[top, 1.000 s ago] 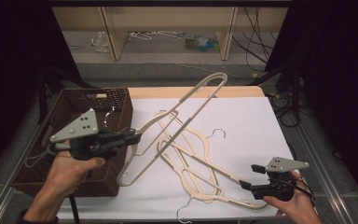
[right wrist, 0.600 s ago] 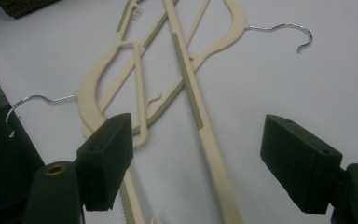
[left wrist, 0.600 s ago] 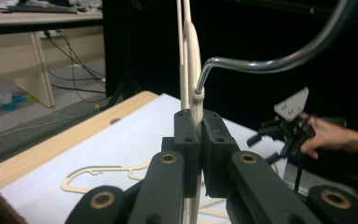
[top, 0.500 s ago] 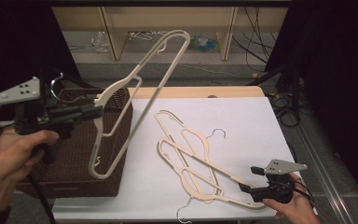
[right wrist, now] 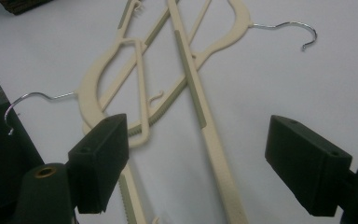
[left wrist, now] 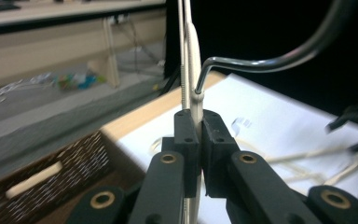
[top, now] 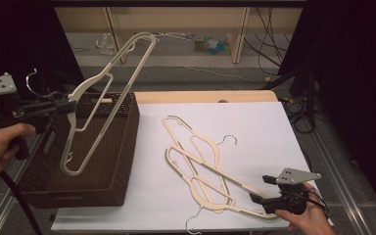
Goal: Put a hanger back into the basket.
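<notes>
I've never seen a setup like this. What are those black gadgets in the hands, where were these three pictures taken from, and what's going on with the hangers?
No robot here: a person holds a two-jaw gripper in each hand. The high view looks down on the table from above; the other two come from cameras riding on each gripper. The left gripper is shut on a cream hanger, pinching it just below its metal hook, and holds it in the air above a dark wicker basket. The right gripper is open, low over two more hangers lying crossed on the white sheet.

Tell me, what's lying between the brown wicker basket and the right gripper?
In the high view, two cream plastic hangers lie crossed on white paper between the basket and right gripper.
</notes>
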Available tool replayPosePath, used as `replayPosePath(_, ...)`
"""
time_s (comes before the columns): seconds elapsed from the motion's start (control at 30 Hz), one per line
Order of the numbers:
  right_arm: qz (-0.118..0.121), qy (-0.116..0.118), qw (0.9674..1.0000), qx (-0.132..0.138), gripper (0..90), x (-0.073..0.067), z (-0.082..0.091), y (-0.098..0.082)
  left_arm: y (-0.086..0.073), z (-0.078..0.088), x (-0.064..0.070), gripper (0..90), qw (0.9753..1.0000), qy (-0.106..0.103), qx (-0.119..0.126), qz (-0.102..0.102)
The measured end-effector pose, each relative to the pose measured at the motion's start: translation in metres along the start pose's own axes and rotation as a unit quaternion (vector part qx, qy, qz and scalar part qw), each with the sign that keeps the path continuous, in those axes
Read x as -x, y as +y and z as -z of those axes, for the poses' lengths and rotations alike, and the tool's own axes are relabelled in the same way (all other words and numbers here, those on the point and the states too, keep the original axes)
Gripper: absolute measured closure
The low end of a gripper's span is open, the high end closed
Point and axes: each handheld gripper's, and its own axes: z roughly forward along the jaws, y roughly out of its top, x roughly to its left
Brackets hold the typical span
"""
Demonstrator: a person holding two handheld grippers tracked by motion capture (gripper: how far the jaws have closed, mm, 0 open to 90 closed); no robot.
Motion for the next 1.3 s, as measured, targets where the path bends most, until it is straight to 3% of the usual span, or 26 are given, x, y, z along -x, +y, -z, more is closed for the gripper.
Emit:
replayPosePath(0.23,0.004,0.002,1.0000,0.001,22.7,-0.001,0.000,0.000,-0.032,-0.005,-0.028,85.8,0.9989,0.028,-0.038,0.007)
replayPosePath(0.33,0.007,0.001,1.0000,0.001,22.7,-0.001,0.000,0.000,-0.044,-0.005,-0.042,85.8,0.9973,0.042,-0.058,0.017)
replayPosePath(0.53,0.009,0.001,0.9999,-0.005,22.9,-0.001,0.000,0.000,-0.063,-0.010,-0.054,85.8,0.9942,0.056,-0.087,0.029)
replayPosePath(0.67,0.009,0.005,0.9999,-0.004,22.9,-0.002,-0.001,0.000,-0.075,-0.015,-0.060,85.8,0.9914,0.065,-0.111,0.024)
replayPosePath(0.7,0.010,0.005,0.9999,-0.004,23.0,-0.002,-0.001,0.000,-0.080,-0.016,-0.065,85.8,0.9905,0.065,-0.121,0.006)
replayPosePath(0.77,0.011,0.005,0.9999,-0.004,23.0,-0.002,-0.001,-0.001,-0.084,-0.016,-0.065,85.7,0.9894,0.070,-0.126,0.012)
replayPosePath(0.8,0.010,0.003,0.9999,-0.003,23.2,-0.001,-0.001,-0.001,-0.090,-0.017,-0.069,85.8,0.9876,0.071,-0.140,0.003)
replayPosePath(0.9,0.009,0.001,1.0000,0.000,23.2,0.001,0.001,-0.001,-0.099,-0.020,-0.073,85.7,0.9868,0.067,-0.147,0.007)
replayPosePath(0.93,0.007,0.001,1.0000,-0.001,23.2,0.001,0.001,-0.002,-0.101,-0.021,-0.076,85.8,0.9857,0.062,-0.156,-0.010)
replayPosePath(0.97,0.006,0.000,1.0000,-0.002,23.2,0.000,0.001,-0.002,-0.104,-0.022,-0.074,85.8,0.9856,0.063,-0.157,0.005)
replayPosePath(1.03,0.006,0.001,1.0000,-0.004,23.4,0.000,0.001,-0.002,-0.109,-0.025,-0.076,85.7,0.9846,0.060,-0.164,0.009)
replayPosePath(1.07,0.006,0.001,1.0000,-0.005,23.4,0.000,0.001,-0.002,-0.111,-0.026,-0.075,85.7,0.9844,0.061,-0.164,0.021)
replayPosePath(1.13,0.006,0.002,1.0000,-0.006,23.5,-0.001,0.000,-0.002,-0.114,-0.029,-0.077,85.6,0.9822,0.060,-0.176,0.030)
replayPosePath(1.27,0.009,0.003,0.9999,-0.006,23.5,0.000,-0.001,-0.003,-0.118,-0.034,-0.080,85.5,0.9798,0.060,-0.189,0.030)
replayPosePath(1.3,0.010,0.005,0.9999,-0.007,23.5,0.000,-0.001,-0.003,-0.121,-0.038,-0.080,85.5,0.9795,0.063,-0.187,0.037)
